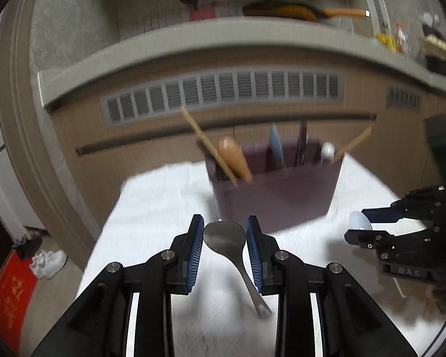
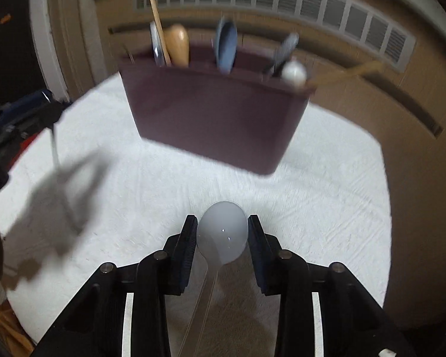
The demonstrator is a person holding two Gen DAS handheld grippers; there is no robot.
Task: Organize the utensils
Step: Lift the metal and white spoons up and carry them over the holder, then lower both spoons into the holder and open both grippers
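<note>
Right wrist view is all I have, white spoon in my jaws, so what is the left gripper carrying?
Observer: The left gripper is shut on a metal spoon, held by the bowl, handle trailing back toward the camera.
Operator: Is that spoon off the cloth?
Observer: I can't tell; its handle end is blurred against the white cloth.
Operator: Where is my gripper relative to it?
Observer: The right gripper sits off to the right of the left one, with the white spoon between its fingers, beside the holder.

Black linkage grippers (image 1: pixel 224 232), ribbed blue pads (image 1: pixel 195 247), silver pivot screws ("DAS" embossed on one).
</note>
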